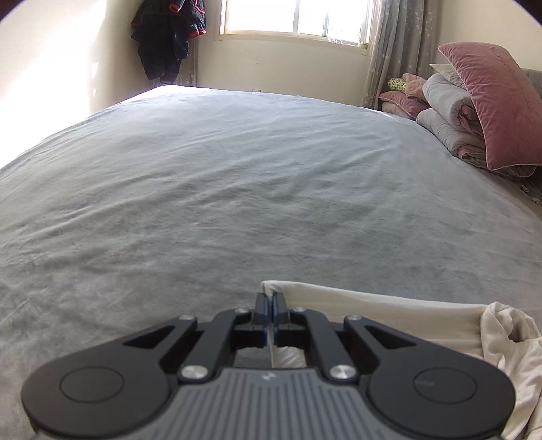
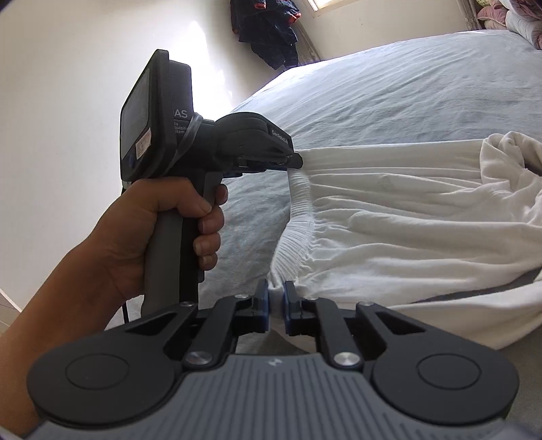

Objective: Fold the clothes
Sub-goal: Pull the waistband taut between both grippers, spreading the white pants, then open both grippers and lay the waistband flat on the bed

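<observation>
Much of the white garment (image 2: 399, 216) runs off the right edge of the right wrist view, its far end a bunched heap whose shape is hard to make out. Its ribbed hem is stretched taut at centre frame between two closed grips: the left tongs (image 2: 296, 162), held by the left hand (image 2: 159, 233), pinch one end, and the right tongs (image 2: 276, 304) at lower centre clamp the other. Underneath lies a wrinkled grey bed (image 1: 220, 189), with pink pillows (image 1: 498, 105) upper right, a sunlit window (image 1: 291, 17) and dark clothes (image 1: 169, 37) hanging top left.
</observation>
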Available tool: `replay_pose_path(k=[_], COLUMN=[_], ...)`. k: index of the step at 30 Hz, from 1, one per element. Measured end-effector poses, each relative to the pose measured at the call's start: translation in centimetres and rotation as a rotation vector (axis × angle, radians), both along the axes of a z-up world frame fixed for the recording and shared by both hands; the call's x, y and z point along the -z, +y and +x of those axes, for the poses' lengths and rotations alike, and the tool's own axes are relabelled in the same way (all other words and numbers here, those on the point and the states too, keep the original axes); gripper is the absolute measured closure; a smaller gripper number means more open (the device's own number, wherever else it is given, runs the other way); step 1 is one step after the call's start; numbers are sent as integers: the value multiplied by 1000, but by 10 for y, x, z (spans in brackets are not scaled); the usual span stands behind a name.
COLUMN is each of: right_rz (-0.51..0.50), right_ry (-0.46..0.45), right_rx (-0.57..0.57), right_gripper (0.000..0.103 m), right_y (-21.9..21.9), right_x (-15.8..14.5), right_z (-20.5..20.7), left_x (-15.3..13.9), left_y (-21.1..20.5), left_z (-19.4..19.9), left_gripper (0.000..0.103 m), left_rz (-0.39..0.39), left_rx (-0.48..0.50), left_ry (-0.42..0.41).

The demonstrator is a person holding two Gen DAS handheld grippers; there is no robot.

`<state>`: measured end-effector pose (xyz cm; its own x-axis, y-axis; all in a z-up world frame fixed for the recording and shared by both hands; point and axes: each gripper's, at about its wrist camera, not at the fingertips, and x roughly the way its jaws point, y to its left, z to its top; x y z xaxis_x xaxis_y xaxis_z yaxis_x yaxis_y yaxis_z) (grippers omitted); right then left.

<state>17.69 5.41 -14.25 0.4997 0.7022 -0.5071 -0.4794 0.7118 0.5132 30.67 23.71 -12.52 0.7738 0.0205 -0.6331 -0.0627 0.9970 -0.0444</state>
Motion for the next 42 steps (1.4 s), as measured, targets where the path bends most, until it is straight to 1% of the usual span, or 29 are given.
replay_pose_path(k=[5, 10, 13, 17, 20, 21, 22, 23, 25, 27, 29, 30, 31, 33, 35, 39, 42], right_rz=[-2, 37, 53, 42, 39, 44, 50, 57, 55, 50, 46, 37, 23, -4, -33, -74, -83], right_ry=[-14, 7, 19, 32, 57, 66, 75, 84, 87, 68, 39, 25, 13, -14, -45, -85, -79], right_rx=[-61, -106, -125, -133, -128, -125, -122, -120, -116, -113, -111, -109, -106, -97, -81, -40, 10], right_gripper=[91, 91, 91, 91, 89, 86, 86, 86, 81, 59, 53, 53, 53, 53, 52, 48, 47], right_y=[52, 89, 107, 118, 117, 116, 116, 116, 114, 109, 101, 97, 92, 82, 68, 33, 7], right_x=[0, 3, 4, 12, 20, 21, 21, 22, 19, 14, 9, 6, 3, -3, -9, -13, -13], right_z=[8, 22, 29, 38, 47, 48, 48, 48, 45, 41, 38, 36, 34, 29, 22, 7, -1], left_x=[-6, -5, 2, 16, 22, 22, 23, 23, 21, 18, 12, 10, 7, 3, 1, -2, -2], left_y=[27, 53, 63, 66, 62, 61, 59, 59, 60, 61, 64, 65, 65, 62, 58, 50, 39], left_z=[10, 19, 23, 24, 23, 23, 23, 22, 19, 16, 7, 3, -3, -17, -33, -64, -81], left_gripper=[101, 101, 100, 99, 96, 94, 93, 90, 83, 55, 47, 43, 42, 34, 30, 26, 24], left_rz=[131, 202, 232, 262, 299, 304, 310, 312, 305, 296, 269, 261, 258, 255, 241, 210, 227], left_rx=[-22, -39, -44, -41, -45, -52, -59, -63, -72, -86, -110, -121, -136, -142, -141, -152, -173], left_ry=[14, 36, 59, 85, 73, 66, 60, 57, 62, 67, 71, 75, 76, 70, 64, 69, 66])
